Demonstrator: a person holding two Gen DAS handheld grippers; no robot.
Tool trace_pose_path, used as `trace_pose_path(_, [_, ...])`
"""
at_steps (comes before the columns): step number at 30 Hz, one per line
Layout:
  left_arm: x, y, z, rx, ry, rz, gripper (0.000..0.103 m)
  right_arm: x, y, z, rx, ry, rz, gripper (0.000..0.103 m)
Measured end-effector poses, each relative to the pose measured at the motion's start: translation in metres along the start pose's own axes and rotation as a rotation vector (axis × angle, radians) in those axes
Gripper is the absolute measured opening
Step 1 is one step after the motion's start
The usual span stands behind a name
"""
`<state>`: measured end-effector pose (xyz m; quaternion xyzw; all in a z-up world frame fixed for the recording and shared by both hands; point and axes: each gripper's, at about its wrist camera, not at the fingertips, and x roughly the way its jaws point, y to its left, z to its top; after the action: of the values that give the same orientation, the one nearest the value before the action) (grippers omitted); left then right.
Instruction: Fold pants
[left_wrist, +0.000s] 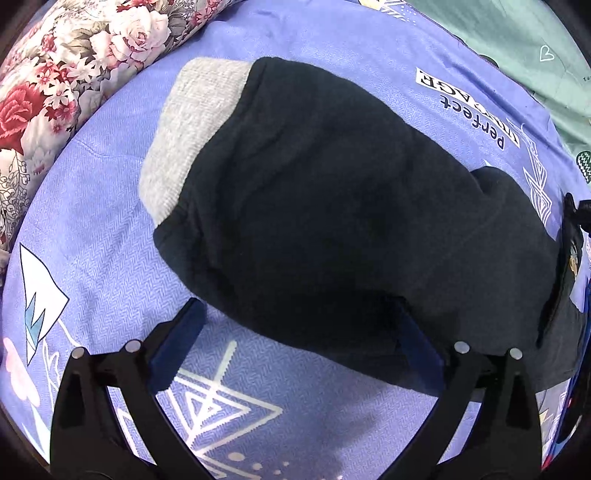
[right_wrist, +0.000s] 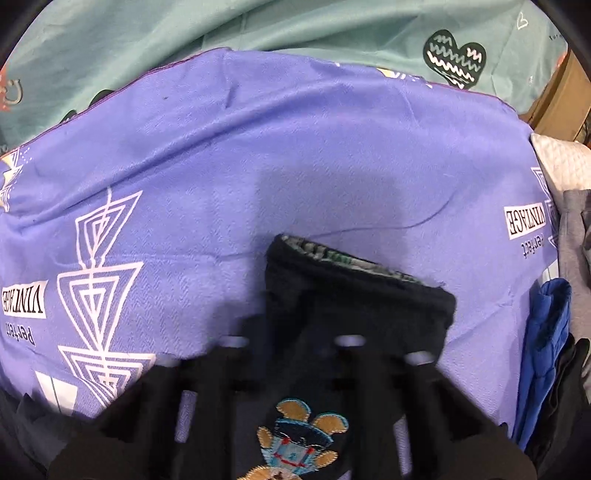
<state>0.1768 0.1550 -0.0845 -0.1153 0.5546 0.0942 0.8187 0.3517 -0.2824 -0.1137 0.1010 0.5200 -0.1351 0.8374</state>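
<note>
Black pants (left_wrist: 314, 206) lie mid-frame on the purple sheet (left_wrist: 110, 236); left gripper (left_wrist: 299, 332) gapes wide, empty, while right gripper (right_wrist: 317, 332) pinches their hem.

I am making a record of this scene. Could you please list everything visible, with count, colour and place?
black fleece pants with grey ribbed waistband: one, black and grey, lying on the sheet; one end, with a cartoon patch, in the right gripper
purple printed bed sheet: one, purple with white patterns, under the pants
floral quilt: one, red and pink, upper left
teal sheet with hearts: one, teal, far edge
pile of clothes: blue, grey, black, right edge
left gripper: black, open
right gripper: black, shut on the pants
</note>
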Motion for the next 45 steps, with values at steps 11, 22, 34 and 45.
trace_pose_path(11, [-0.001, -0.015, 0.009, 0.070, -0.004, 0.051, 0.101, -0.151, -0.136, -0.087, 0.136, -0.248, 0.269, 0.007])
trace_pose_path(22, [-0.010, -0.037, 0.003, 0.080, -0.022, 0.141, 0.101, -0.079, -0.203, -0.236, 0.299, -0.011, 0.390, 0.008])
trace_pose_path(34, [-0.020, -0.032, -0.006, 0.077, -0.020, 0.161, 0.101, -0.080, -0.202, -0.218, 0.270, -0.019, 0.435, 0.012])
trace_pose_path(45, [-0.013, -0.023, 0.004, 0.099, 0.000, 0.158, 0.101, -0.085, -0.206, -0.240, 0.181, -0.070, 0.312, 0.015])
